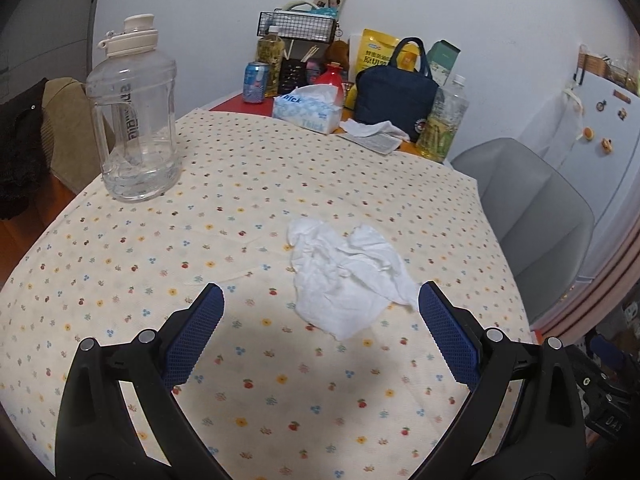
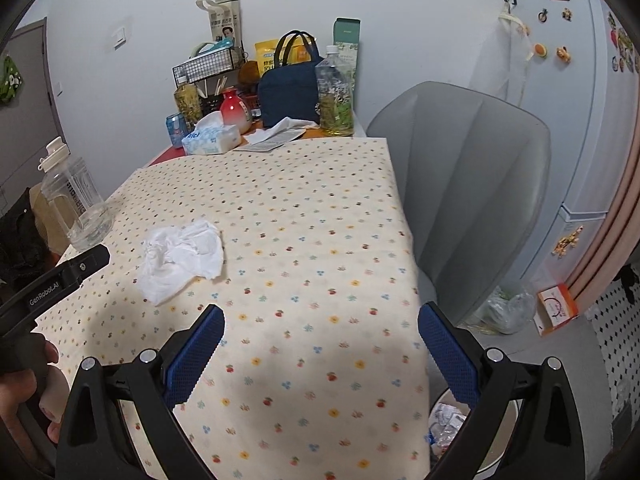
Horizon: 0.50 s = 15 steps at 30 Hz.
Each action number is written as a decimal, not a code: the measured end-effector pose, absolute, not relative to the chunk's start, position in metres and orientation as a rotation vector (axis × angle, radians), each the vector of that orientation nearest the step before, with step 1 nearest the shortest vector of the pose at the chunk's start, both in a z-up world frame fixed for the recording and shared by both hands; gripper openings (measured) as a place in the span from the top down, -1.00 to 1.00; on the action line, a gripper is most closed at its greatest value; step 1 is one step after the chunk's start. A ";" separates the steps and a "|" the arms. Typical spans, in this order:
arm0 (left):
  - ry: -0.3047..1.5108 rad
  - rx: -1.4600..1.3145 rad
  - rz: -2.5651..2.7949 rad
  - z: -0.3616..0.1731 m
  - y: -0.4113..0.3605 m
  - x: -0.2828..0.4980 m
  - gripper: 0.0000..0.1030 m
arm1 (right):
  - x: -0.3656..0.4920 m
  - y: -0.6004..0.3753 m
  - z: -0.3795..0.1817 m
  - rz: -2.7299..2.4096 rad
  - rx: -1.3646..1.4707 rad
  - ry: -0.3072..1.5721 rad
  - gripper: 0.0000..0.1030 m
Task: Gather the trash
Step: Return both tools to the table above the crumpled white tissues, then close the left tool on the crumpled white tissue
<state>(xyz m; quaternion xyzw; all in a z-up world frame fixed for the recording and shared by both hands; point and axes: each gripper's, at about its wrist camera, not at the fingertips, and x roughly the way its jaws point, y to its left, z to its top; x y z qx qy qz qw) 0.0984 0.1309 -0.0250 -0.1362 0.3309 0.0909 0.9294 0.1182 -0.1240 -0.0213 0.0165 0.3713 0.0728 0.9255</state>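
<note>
One crumpled white tissue (image 1: 346,278) lies flat on the flower-print tablecloth (image 1: 248,184), toward the near end of the table and closer to its left edge than its right in the right wrist view (image 2: 182,258). Nothing touches it. The left gripper (image 1: 321,300) hangs just short of it with both blue pads spread wide and nothing between them; the tissue's near corner sits between the fingertips, nearer the right pad (image 1: 448,336). The right gripper (image 2: 321,320) is likewise wide apart and empty, over bare cloth near the table's right edge, well apart from the tissue.

Only the right wrist view shows a waste bin (image 2: 452,424) with scraps inside, down on the floor below the near right corner of the table, and the left gripper's black body (image 2: 60,280) with the hand (image 2: 24,396) gripping it. It also shows a fridge (image 2: 580,100) with magnets more fully.

Counted across both views: one big clear water jug (image 1: 134,120) at the left edge, one grey chair (image 1: 532,208) at the right edge, one tissue box (image 1: 308,110), one blue can (image 1: 255,82), one dark blue bag (image 1: 396,94), one red vase (image 2: 235,111) and two tea bottles (image 1: 442,120) (image 1: 271,58) crowded at the far end.
</note>
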 end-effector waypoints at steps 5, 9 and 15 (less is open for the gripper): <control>0.702 -0.288 0.209 -0.030 0.139 0.108 -0.73 | 0.130 -0.119 -0.023 0.174 0.040 0.769 -0.81; 0.727 -0.294 0.216 -0.035 0.143 0.117 -0.55 | 0.144 -0.112 -0.024 0.197 0.038 0.781 -0.72; 0.750 -0.307 0.221 -0.042 0.149 0.133 -0.39 | 0.163 -0.099 -0.028 0.226 0.028 0.801 -0.61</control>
